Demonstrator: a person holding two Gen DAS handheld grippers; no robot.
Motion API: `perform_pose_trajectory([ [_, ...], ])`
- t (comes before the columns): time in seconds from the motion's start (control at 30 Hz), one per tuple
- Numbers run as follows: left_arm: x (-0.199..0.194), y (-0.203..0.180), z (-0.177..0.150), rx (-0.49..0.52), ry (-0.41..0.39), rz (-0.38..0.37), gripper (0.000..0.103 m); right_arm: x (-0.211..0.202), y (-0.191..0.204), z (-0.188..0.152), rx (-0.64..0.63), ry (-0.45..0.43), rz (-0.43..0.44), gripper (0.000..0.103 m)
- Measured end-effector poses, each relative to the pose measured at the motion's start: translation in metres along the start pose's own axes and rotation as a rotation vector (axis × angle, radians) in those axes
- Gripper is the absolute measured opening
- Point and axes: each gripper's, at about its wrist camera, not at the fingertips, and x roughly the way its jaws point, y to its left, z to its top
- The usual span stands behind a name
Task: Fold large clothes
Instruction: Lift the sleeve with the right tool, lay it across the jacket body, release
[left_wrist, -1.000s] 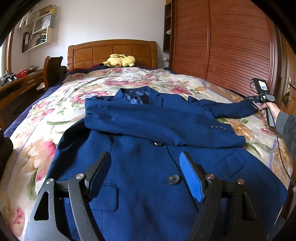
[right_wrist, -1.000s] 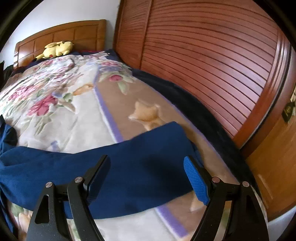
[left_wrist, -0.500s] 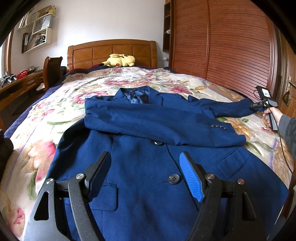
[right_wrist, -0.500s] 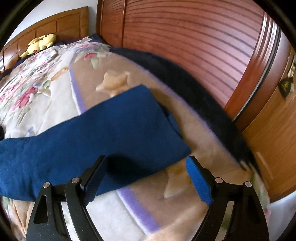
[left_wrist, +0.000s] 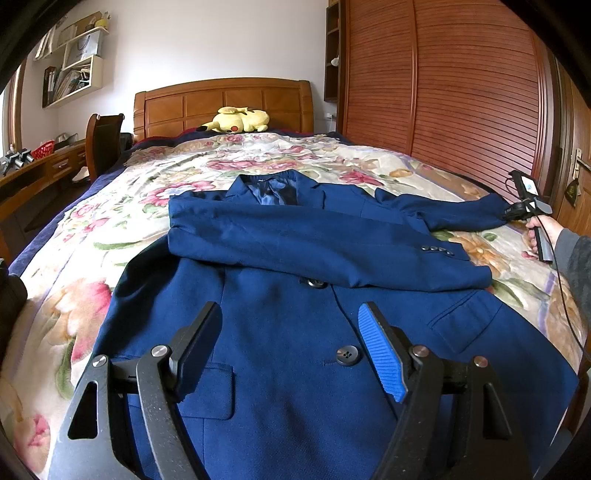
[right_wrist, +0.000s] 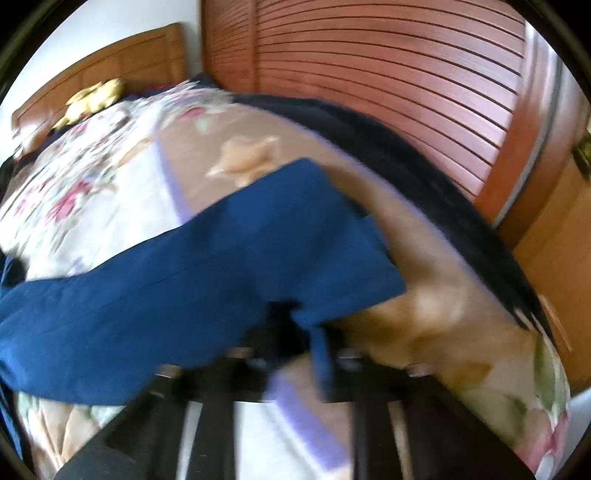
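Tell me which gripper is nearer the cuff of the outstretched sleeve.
Right. The right gripper is shut on the cuff; the left gripper hovers open over the jacket's front.

Navy blue blazer (left_wrist: 295, 354) front-up on bed just ahead of and beneath left gripper (left_wrist: 291, 354), buttoned, one sleeve folded across chest, other sleeve (right_wrist: 207, 280) stretched sideways, cuff edge pinched in right gripper (right_wrist: 306, 332)
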Motion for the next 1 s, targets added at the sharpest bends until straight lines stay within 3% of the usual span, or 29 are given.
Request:
perform_pose_trajectory([
  [0.2, -0.007, 0.003, -0.003, -0.004, -0.027, 0.005, 0.077, -0.034, 0.039, -0.003, -0.133, -0.059, 0.041, 0.003],
  [0.57, -0.028, 0.015, -0.002, -0.022, -0.074, 0.013, 0.077, -0.167, 0.156, -0.030, -0.397, -0.251, 0.169, 0.002],
  [1.0, -0.058, 0.036, -0.004, -0.013, -0.109, 0.032, 0.077, -0.253, 0.249, -0.087, -0.551, -0.314, 0.308, 0.002],
])
